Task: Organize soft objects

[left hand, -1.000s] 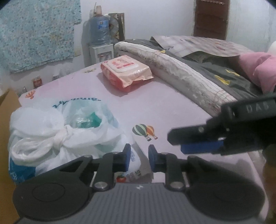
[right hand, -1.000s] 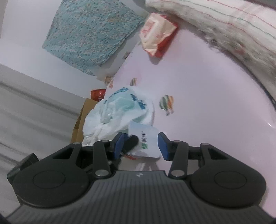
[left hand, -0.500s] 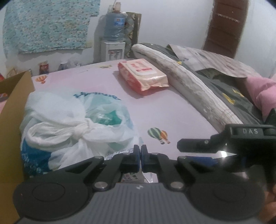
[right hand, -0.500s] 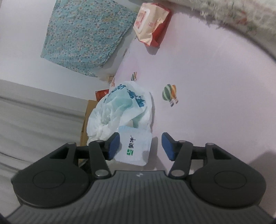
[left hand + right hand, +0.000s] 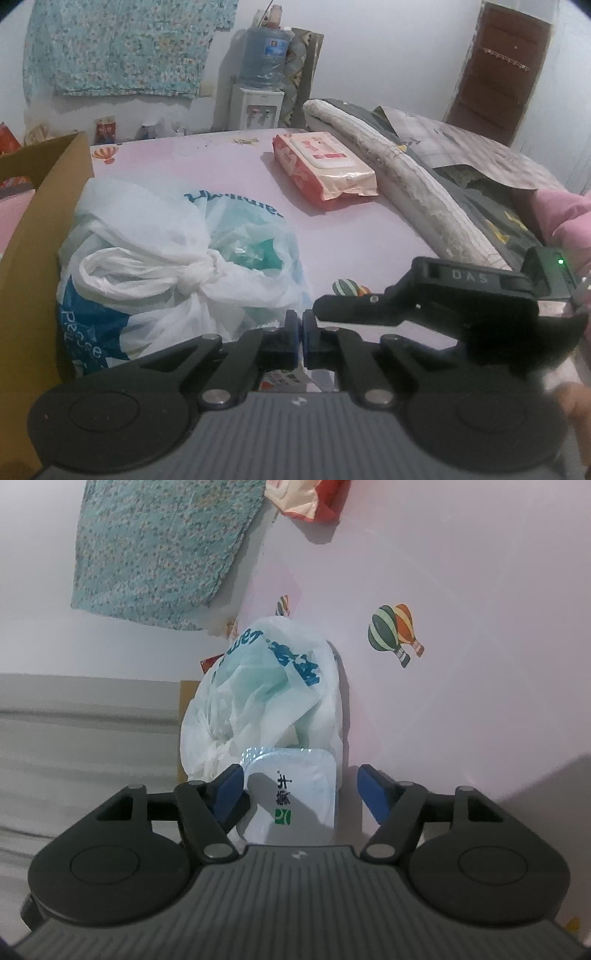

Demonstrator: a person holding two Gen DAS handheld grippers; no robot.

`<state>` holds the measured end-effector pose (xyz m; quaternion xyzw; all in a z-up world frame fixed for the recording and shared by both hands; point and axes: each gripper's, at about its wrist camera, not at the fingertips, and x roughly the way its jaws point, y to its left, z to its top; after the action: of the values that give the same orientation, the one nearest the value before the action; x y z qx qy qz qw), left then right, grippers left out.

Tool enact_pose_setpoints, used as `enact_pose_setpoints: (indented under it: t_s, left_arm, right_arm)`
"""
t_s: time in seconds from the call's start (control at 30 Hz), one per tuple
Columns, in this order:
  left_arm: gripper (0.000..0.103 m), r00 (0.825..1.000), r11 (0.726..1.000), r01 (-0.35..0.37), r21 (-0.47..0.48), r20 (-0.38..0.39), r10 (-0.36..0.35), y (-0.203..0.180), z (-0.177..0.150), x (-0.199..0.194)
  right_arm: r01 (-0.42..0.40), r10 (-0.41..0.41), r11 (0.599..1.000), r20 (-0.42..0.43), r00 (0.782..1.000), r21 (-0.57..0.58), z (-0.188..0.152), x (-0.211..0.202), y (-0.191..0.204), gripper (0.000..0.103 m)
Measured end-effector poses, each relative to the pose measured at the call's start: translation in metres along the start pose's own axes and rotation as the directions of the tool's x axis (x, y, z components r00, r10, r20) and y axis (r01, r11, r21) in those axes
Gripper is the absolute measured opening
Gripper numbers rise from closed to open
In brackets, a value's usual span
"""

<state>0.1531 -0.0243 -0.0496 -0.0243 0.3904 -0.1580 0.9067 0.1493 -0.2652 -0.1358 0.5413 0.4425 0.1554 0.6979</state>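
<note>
Right gripper [image 5: 301,790] stands with its jaws wide; they have just been opening, and a small white tissue pack [image 5: 295,794] lies between them, the left pad close against its edge, the right pad well clear. No grip is made. Left gripper [image 5: 298,332] is fully closed with nothing visibly between its pads.

Noted, largest first: the pink bedsheet [image 5: 351,229] with balloon print carries everything. A brown cardboard box [image 5: 40,236] stands at its left edge. A knotted white plastic bag [image 5: 166,266] sits against the box, and the tissue pack rests just beside the bag, touching it. A red wet-wipes pack [image 5: 325,166] lies farther off, near a rolled quilt [image 5: 406,177].

Judgement: the step in hand appears to be taking up the tissue pack. To do it well, centre the jaws so both pads meet the pack's flat sides evenly, and keep the left pad from catching loose bag plastic. Close gently; the pack is soft and will deform. Lift clear of the bag before carrying.
</note>
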Motion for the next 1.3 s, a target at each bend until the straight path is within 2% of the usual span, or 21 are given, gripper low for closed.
enact_pose_setpoints:
  t_s: [0.37,0.67,0.93,1.1,1.17,1.23,1.3]
  left_arm:
    - [0.004,1.0,1.0,-0.009,-0.007,0.01,0.009,0.004,-0.001,-0.003]
    - [0.004,0.998,0.999,0.036,-0.001,-0.043,-0.036,-0.003,-0.011,-0.016]
    - [0.004,0.992,0.993,0.115,-0.032,-0.044,-0.116,-0.011,-0.041,-0.048]
    - [0.005,0.991,0.991,0.121,-0.063,-0.043,-0.123,-0.003,-0.054,-0.056]
    - [0.008,0.991,0.99,0.115,-0.076,-0.057,-0.12,0.001,-0.057,-0.053]
    - [0.018,0.991,0.99,0.114,-0.089,-0.062,-0.119,0.006,-0.059,-0.051]
    - [0.022,0.991,0.99,0.11,-0.082,-0.064,-0.116,0.008,-0.059,-0.049]
  right_arm:
    - [-0.115,0.123,0.985,-0.05,0.991,0.132,0.002,0.024,-0.005,0.075]
    - [-0.059,0.06,0.998,-0.044,0.997,0.017,-0.013,-0.007,0.012,0.077]
    - [0.01,-0.02,0.992,-0.072,0.997,-0.13,-0.037,-0.043,0.029,0.078]
    - [0.045,-0.063,0.982,-0.097,0.993,-0.181,-0.052,-0.055,0.029,0.078]
    - [0.048,-0.066,0.981,-0.092,0.993,-0.186,-0.052,-0.053,0.032,0.078]
    - [0.021,-0.038,0.982,-0.085,0.996,-0.188,-0.051,-0.052,0.036,0.078]
    - [0.023,-0.041,0.979,-0.082,0.996,-0.204,-0.051,-0.049,0.041,0.077]
